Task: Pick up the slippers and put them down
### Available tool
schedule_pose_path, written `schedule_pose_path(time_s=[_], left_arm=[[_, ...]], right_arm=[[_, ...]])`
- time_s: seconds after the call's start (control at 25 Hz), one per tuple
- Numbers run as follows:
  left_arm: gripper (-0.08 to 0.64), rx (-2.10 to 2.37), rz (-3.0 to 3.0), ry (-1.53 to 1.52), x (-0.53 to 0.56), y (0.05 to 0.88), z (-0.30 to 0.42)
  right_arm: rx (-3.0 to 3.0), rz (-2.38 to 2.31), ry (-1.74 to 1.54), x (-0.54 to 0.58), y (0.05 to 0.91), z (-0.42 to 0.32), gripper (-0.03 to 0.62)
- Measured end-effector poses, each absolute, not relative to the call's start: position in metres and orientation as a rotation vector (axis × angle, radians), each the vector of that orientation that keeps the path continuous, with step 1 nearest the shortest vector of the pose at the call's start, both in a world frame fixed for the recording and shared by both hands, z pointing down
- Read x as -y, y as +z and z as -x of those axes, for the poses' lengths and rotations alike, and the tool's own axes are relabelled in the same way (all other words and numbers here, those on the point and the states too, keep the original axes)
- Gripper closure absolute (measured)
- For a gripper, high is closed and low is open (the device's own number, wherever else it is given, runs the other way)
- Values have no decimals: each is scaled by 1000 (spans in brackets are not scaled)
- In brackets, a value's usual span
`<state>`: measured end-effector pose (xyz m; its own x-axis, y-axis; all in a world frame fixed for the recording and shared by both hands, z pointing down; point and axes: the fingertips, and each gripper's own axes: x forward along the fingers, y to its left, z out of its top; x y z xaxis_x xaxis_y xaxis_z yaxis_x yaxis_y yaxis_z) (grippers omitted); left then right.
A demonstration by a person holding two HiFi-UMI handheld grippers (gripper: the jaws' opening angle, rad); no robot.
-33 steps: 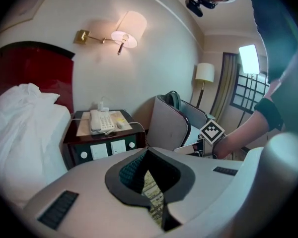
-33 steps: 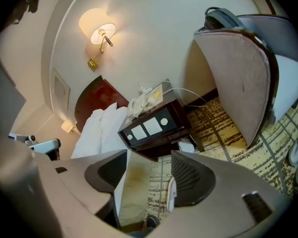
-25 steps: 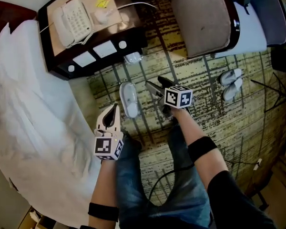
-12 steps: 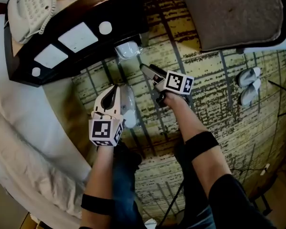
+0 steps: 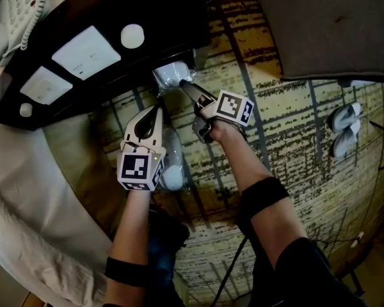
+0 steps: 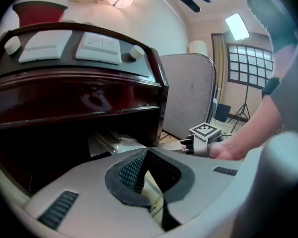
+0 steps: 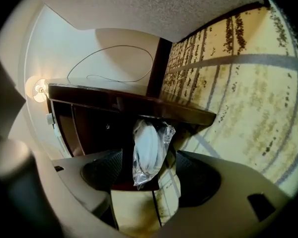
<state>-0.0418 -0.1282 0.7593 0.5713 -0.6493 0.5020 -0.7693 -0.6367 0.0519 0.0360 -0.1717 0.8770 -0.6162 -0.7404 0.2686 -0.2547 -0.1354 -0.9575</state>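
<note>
A pair of white slippers in a clear bag (image 5: 169, 74) (image 7: 148, 150) lies on the carpet under the dark nightstand's (image 5: 109, 50) edge. My right gripper (image 5: 185, 93) (image 7: 149, 173) is open and points at this bag, which shows just ahead in the gap between its jaws, untouched. A second bagged pair (image 5: 173, 166) lies on the carpet beside my left gripper (image 5: 156, 109) (image 6: 148, 153), which is shut and empty and faces the nightstand's open shelf (image 6: 64, 148). A loose white pair (image 5: 344, 126) sits far right.
A telephone (image 5: 16, 5) and white switch panels (image 5: 84, 43) are on the nightstand. A padded chair (image 5: 333, 24) (image 6: 186, 95) stands to the right. The white bed (image 5: 32, 190) fills the left. A cable (image 5: 227, 280) runs over the patterned carpet.
Both grippers have dropped lower and moved toward the nightstand. The right gripper has rolled and come up to the bagged slippers under the nightstand's edge. The view has closed in on the floor.
</note>
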Motion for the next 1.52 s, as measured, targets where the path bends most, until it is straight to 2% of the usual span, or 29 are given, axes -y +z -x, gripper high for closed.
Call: schedule_pose_path(time_s=[0.28,0.44,0.52,1.12,1.52], left_arm=[[560,1135,-2582,669,143,778,40],[560,1139,-2587,667,149,781,43],[560,1137,-2585,669,149,782,44],[560,1132,-2554,689,133,794,50],[560,1093,-2525,701,91,777,31]], right_arm=[[-1730,1033,-1813,200,895,-19,239],[-1685,939,-1792,209,890,-11,403],[-1679,923,-1782,210,889,-11,454],[-1738,861,-1677,181,881,-31,474],[-1766,885,-1698,103,866,-59,474]])
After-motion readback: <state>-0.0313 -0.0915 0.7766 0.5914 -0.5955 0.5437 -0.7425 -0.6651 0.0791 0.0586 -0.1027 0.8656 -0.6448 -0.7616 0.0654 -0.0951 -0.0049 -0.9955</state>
